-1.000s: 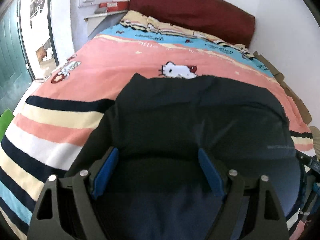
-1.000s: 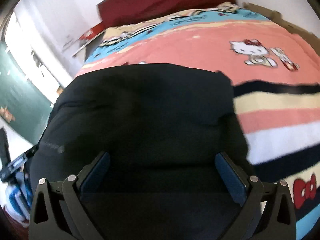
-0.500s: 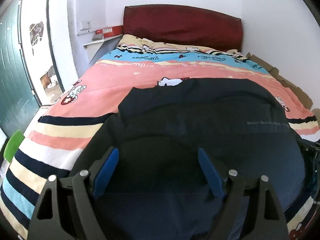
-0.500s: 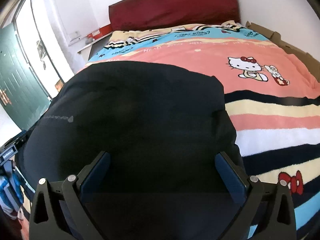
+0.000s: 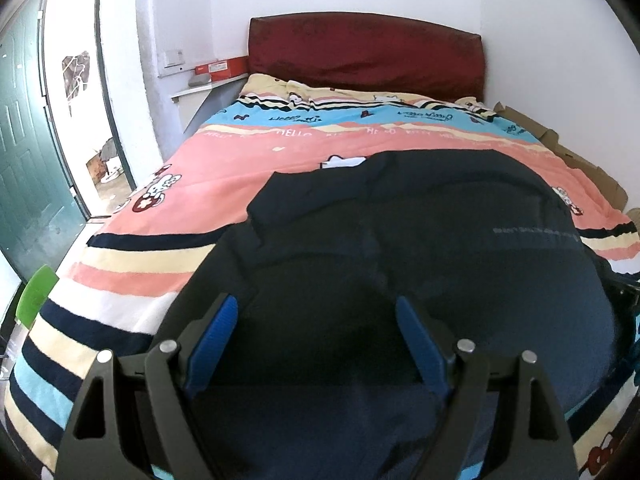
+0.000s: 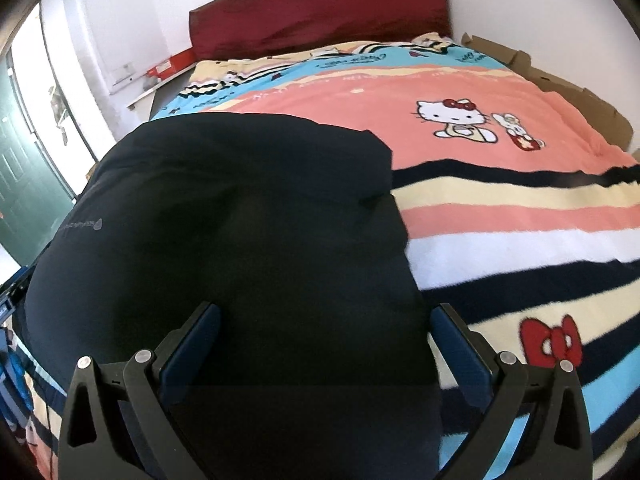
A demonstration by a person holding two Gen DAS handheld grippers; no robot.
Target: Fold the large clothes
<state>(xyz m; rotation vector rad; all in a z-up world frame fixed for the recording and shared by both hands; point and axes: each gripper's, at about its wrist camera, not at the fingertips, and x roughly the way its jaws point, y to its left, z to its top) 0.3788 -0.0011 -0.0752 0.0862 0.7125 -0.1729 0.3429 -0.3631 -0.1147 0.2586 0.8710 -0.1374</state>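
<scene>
Left wrist view shows your left gripper (image 5: 316, 334) with its jaws spread wide and nothing between the blue pads (image 5: 212, 334), hanging over the near part of a dark navy garment (image 5: 400, 264) that lies spread on the bed (image 5: 160, 184), over its striped cartoon blanket (image 5: 248, 160). The right wrist view gives you the same picture from the other side: your right gripper (image 6: 326, 344) is also spread wide and holds nothing, and the garment's right-hand edge falls just inside the right pad. A small pale logo (image 6: 82, 225) sits near the garment's left side in that view. You look to be between folds: the cloth lies fairly flat in a compact block, with a raised crease running up its left portion, though the fabric is so dark that you cannot count the layers with any confidence. The next move, as I judge it, calls for both grippers to come down onto the near edge, 1 at each corner, and pinch all layers together before you lift. Take a full bite, since soft cloth will slip or peel apart if only the top layer is caught. Keep the 2 grippers level as you carry the edge toward the red headboard (image 5: 366, 54), so the fold lands square.
</scene>
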